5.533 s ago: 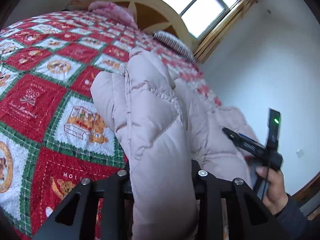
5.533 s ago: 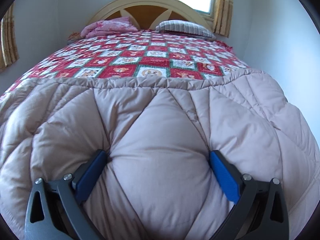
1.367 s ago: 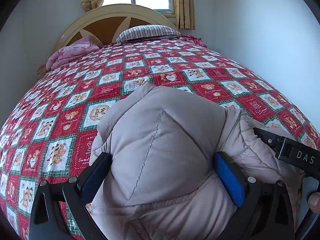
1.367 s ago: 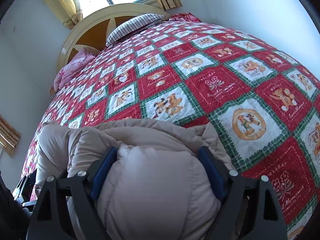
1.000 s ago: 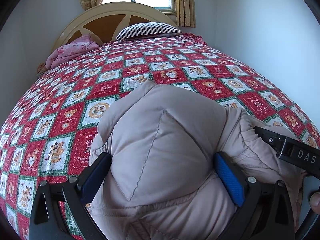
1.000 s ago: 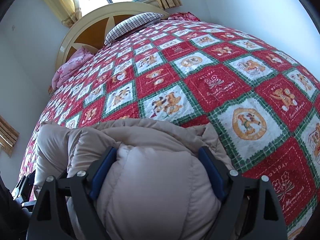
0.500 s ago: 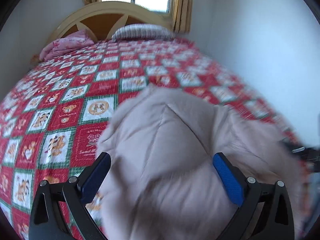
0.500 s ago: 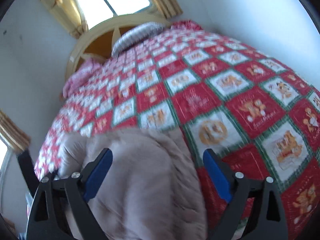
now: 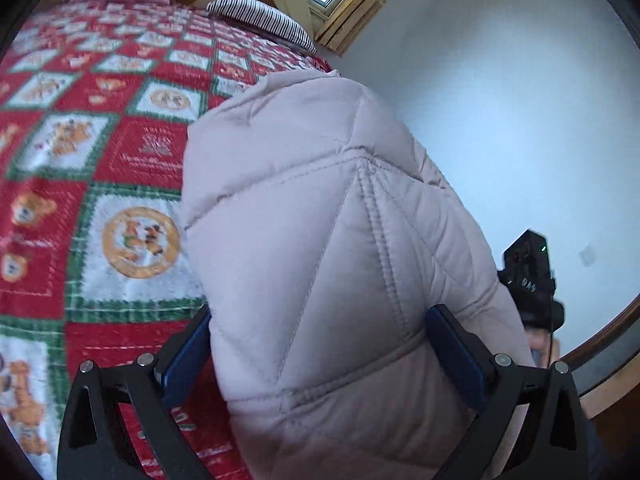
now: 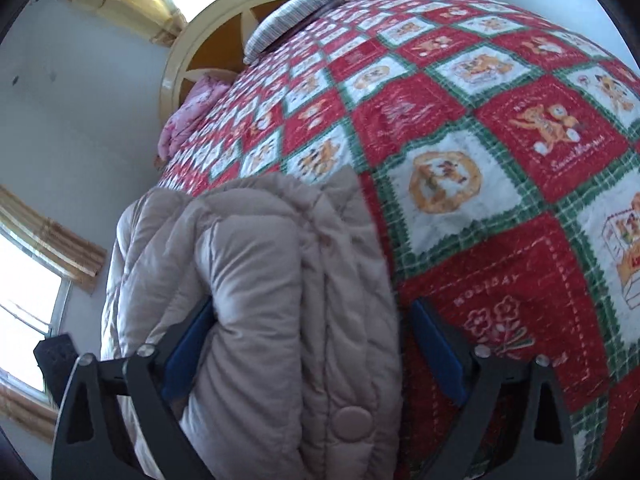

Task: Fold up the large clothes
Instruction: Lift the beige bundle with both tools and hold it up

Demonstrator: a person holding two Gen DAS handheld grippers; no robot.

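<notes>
Between the blue pads: left tongs point(image 9: 320, 354) stand wide apart with a fat quilted bulge of the pale pink padded coat point(image 9: 332, 248) wedged in the gap, fabric pressing both pads, so they grip the coat by bulk rather than by a tight pinch
Right tongs: right tongs point(image 10: 312, 346) are also spread wide; the coat's buttoned front edge touches the left-hand pad, while the other pad point(image 10: 438, 354) shows a sliver of quilt beside it, so I cannot tell whether this pair really holds the coat
Coat position: bunched and lifted above the bedspread point(image 10: 500, 128), near the foot end, well away from the headboard point(image 10: 208, 36)
Snap button: snap button point(image 10: 352, 422) sits on the placket just below the right tongs
Beyond the coat: striped pillow point(image 9: 260, 20) and pink bedding point(image 10: 188, 116) lie against the headboard, far from the coat
Risk, slipping: the shell looks slick and puffy; I judge it could squeeze out of such wide tongs if either hand jerks
Risk, lopsided fold: if the right side lets go first, the layers would likely slide apart and land askew
Risk, blur: both views are smeared, suggesting fast motion, which would make a slip likelier
Writing, bedspread: "HOLIDAY" point(image 10: 488, 290) is readable on a red square; script on other squares is too blurred
Writing, other device: pale characters on the right tongs' body point(image 9: 528, 284) cannot be read
</notes>
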